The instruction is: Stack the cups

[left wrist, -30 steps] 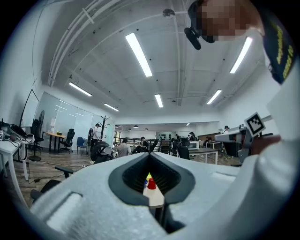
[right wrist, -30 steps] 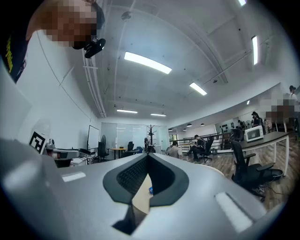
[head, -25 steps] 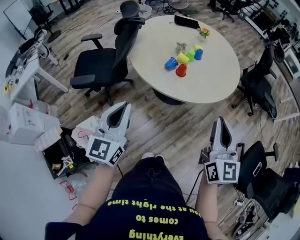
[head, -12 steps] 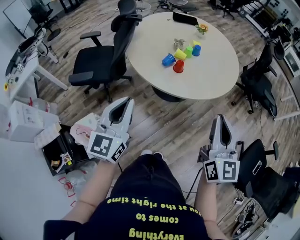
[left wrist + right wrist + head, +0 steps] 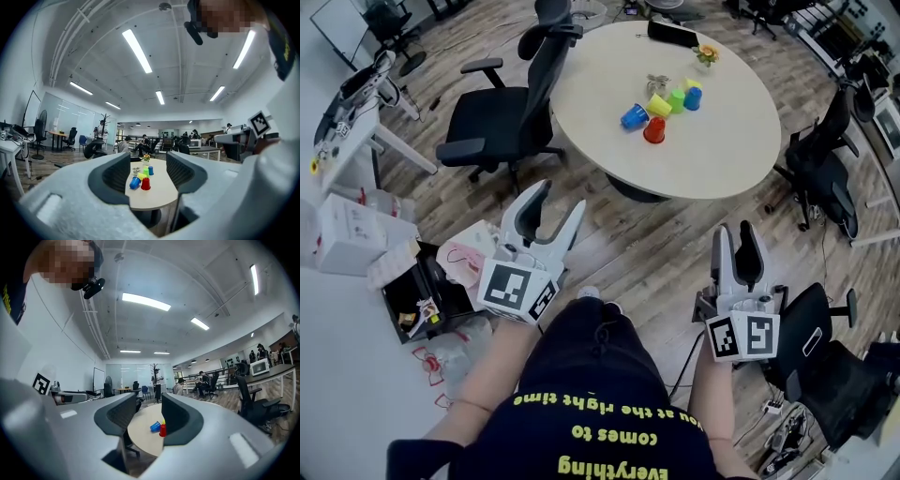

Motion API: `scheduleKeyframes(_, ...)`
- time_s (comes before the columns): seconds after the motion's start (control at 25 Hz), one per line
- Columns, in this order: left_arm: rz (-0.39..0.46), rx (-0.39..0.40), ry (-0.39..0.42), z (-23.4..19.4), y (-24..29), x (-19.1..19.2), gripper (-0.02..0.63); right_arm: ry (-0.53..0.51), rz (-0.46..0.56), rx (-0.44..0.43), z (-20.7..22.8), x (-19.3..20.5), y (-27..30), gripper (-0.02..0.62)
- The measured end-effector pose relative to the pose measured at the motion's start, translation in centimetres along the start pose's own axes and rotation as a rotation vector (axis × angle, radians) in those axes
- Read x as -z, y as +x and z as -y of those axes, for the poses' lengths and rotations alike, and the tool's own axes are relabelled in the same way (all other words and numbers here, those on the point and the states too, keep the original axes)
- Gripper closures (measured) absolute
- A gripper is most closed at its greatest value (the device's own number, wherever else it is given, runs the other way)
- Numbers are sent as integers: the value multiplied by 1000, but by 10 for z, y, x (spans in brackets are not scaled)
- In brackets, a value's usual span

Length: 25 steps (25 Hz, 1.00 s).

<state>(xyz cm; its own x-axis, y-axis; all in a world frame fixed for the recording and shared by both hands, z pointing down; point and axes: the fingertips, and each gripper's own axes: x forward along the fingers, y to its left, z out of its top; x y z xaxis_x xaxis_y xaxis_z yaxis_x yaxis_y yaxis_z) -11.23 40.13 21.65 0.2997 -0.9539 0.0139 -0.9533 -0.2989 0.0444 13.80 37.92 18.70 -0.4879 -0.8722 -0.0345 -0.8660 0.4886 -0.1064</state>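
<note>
Well short of the round table (image 5: 712,141), the left gripper (image 5: 558,199) and right gripper (image 5: 735,234) had both just been opening, jaws apart and empty, while the coloured cups (image 5: 659,105) sat clustered on that table.

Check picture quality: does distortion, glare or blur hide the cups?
Head view: evenly lit, sharp; cups small but distinct on the table. Left gripper view: heavy fisheye bending, bright ceiling lights, cups clear. Right gripper view: same bending; a jaw hides some cups.
</note>
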Motion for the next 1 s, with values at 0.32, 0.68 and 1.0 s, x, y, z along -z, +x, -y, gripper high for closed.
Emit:
scheduleKeyframes(0.32,0,9,-10,-24,40,2,316,-20,-28,-12,5,9,43,319)
scheduleKeyframes(0.68,-5,48,-5,-96,132,0,314,-40,-35,19,12,13,148,275)
scheduleKeyframes(1.0,-6,114,-12,-154,200,-5,314,-25,-48,36,7,21,233,275)
